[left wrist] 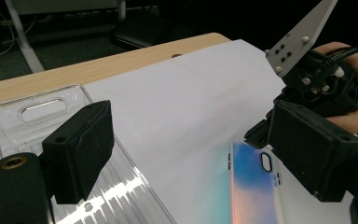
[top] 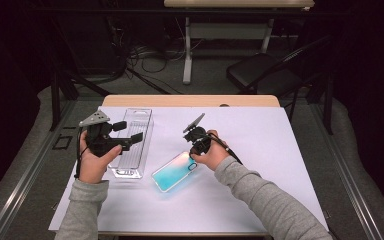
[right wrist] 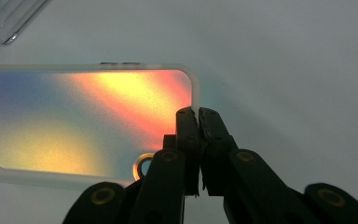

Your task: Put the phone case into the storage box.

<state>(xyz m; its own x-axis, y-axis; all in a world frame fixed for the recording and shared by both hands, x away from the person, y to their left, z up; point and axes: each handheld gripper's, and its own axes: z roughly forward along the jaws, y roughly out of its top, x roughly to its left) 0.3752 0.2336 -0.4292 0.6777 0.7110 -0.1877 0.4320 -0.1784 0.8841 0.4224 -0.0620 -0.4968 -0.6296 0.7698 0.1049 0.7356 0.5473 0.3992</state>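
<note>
1. I take the iridescent, translucent-rimmed phone case as my landmark; it lies flat on the white sheet covering the table, camera cut-out end towards my right gripper.
2. My right gripper sits at that end of the case with its jaws pinched together on the case's thin side wall, as the right gripper view shows. I judge the grip is taken on the rim because the flat back offers nothing to bite on.
3. The case looks flat on the sheet, so I read this as the start of a lift or a drag.
4. My left gripper hovers to the left of the case, jaws wide apart and holding nothing, above the clear ribbed plastic tray that lies just beside the case.
5. I judge the left is held open there to steady the tray, the likely destination; that is my guess.
6. Count: one phone case, one clear tray, two grippers, one white sheet.
7. The tray appears empty, with an oval hang slot at its end farthest from the case.
</note>
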